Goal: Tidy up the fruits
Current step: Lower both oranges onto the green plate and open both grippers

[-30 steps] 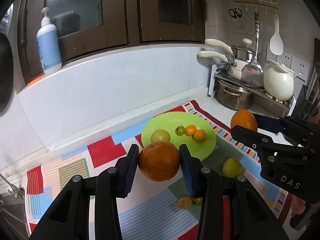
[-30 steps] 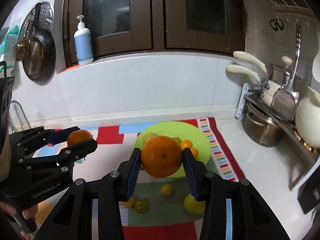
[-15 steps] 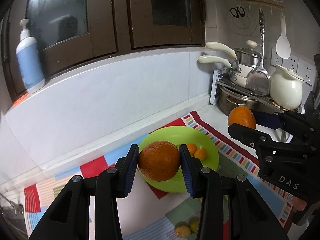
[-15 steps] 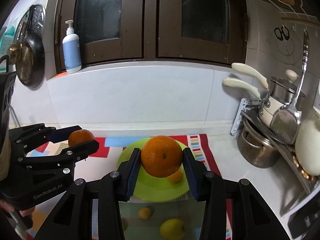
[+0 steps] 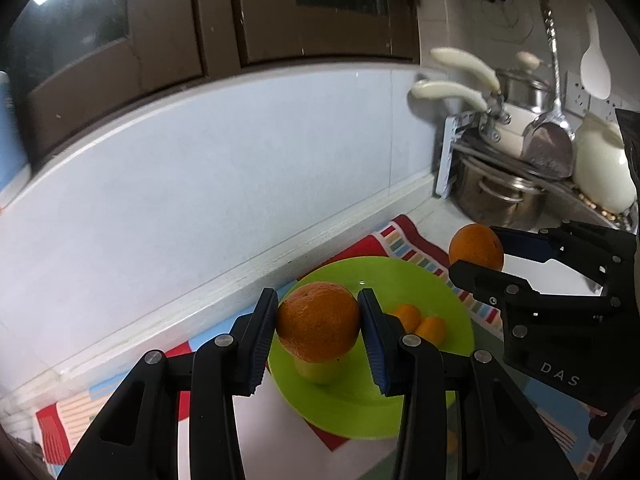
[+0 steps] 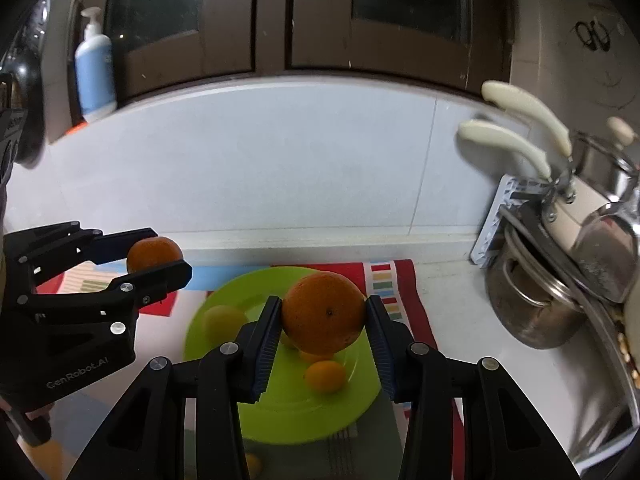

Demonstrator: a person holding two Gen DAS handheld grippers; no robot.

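Oranges: one (image 5: 318, 322) clamped in left gripper (image 5: 318, 330), other (image 6: 323, 319) clamped in right gripper (image 6: 322, 326), both held above green plate (image 6: 280, 408). Plate sits on patchwork mat (image 6: 404, 300), carries small orange fruits (image 6: 325, 376), yellow-green fruit (image 6: 223, 322).

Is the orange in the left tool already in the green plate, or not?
Not in. The left tool is shut on the orange, held above the green plate; the fruit beneath it shows under its lower edge.

Blue pump bottle (image 6: 95, 65) on the ledge, steel pot (image 5: 500, 198) beside patchwork mat (image 5: 412, 236).
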